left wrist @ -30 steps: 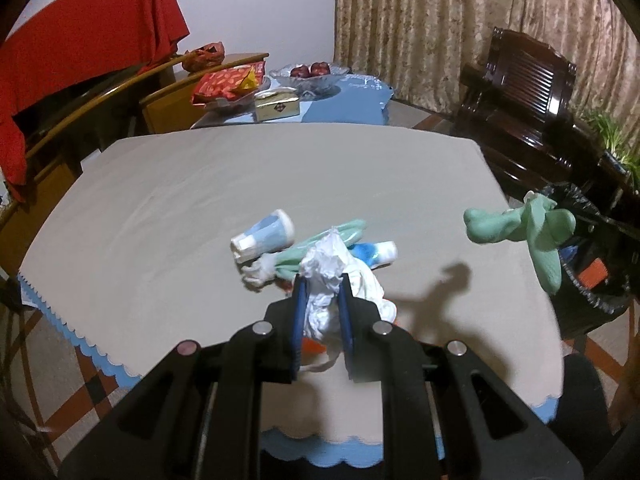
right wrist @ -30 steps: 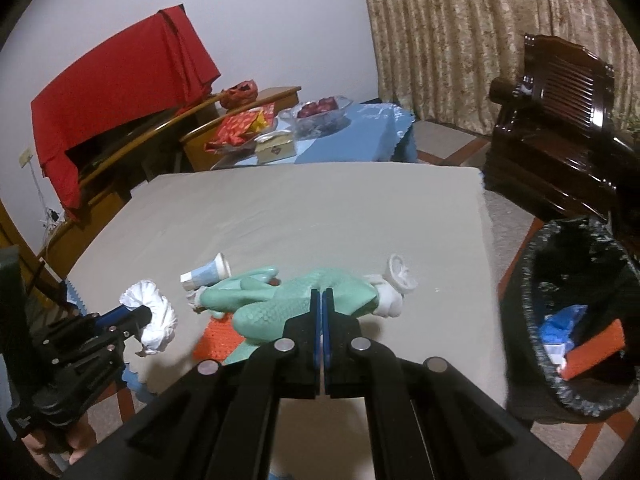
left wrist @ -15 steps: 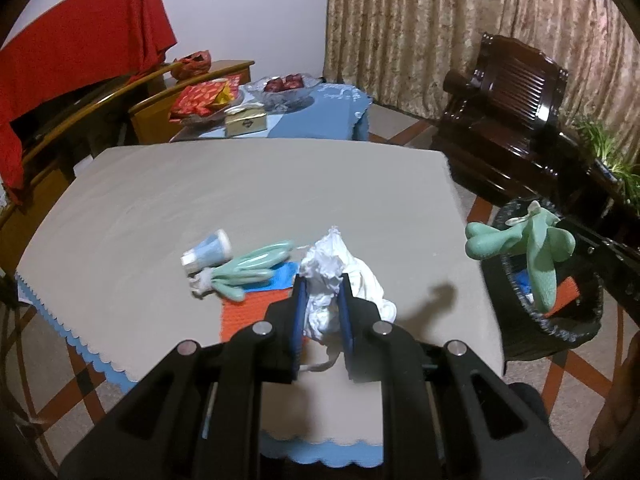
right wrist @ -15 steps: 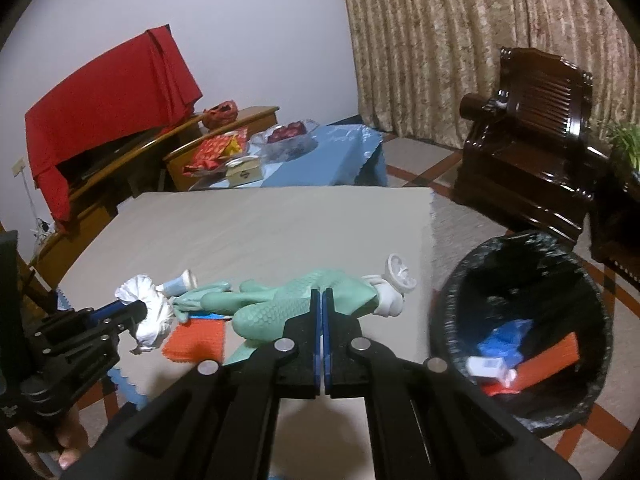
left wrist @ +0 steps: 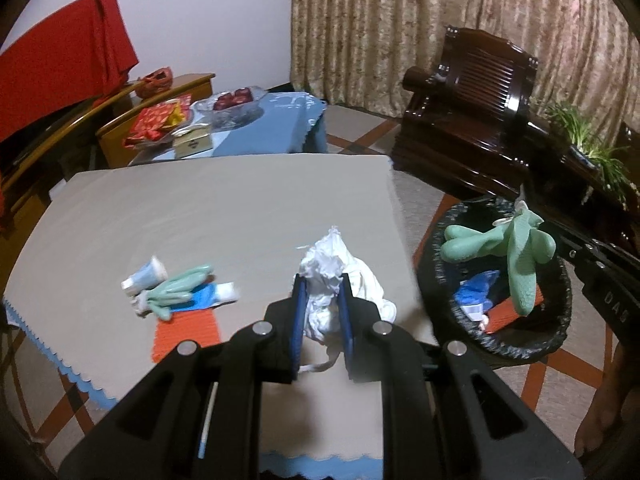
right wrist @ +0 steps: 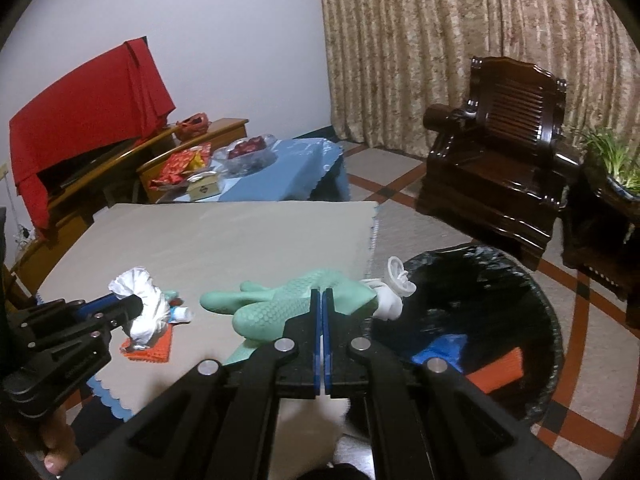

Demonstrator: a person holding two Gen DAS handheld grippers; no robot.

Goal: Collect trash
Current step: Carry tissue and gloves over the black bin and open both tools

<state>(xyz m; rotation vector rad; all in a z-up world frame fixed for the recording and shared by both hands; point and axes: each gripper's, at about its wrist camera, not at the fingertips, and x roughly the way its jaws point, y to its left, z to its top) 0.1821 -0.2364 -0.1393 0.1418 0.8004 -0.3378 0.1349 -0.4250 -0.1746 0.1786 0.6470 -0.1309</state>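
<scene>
Left gripper (left wrist: 322, 292): blue-padded jaws closed on a crumpled white tissue wad (left wrist: 332, 276), soft and creased, with a thin strip dangling below; it is held above the table's near edge, towards the right corner.
Right gripper (right wrist: 322, 304): pads pressed almost together, pinching a mint-green rubber glove (right wrist: 280, 304) with a scaly grip texture; the limp fingers trail left, the white cuff (right wrist: 390, 300) bunches to the right.
Glove position: it hangs over the near rim of the bin, just off the table's right edge.
Bin (right wrist: 520, 280): round, lined with a crinkled glossy black bag; inside lie a blue wrapper (right wrist: 444, 350) and an orange ridged piece (right wrist: 500, 368).
Table (left wrist: 220, 208): covered by a smooth beige cloth with a blue scalloped border.
Trash still on the table: near the left corner of the near edge, a second green glove (left wrist: 176, 292), a blue-and-white tube (left wrist: 216, 294), a small blue-and-white cup-shaped piece (left wrist: 146, 274) and an orange ridged mat (left wrist: 186, 334), all clustered and touching.
Beyond: a low table with a blue cloth (left wrist: 268, 132), a dark carved wooden chair (left wrist: 472, 120) and patterned curtains (left wrist: 400, 20).
</scene>
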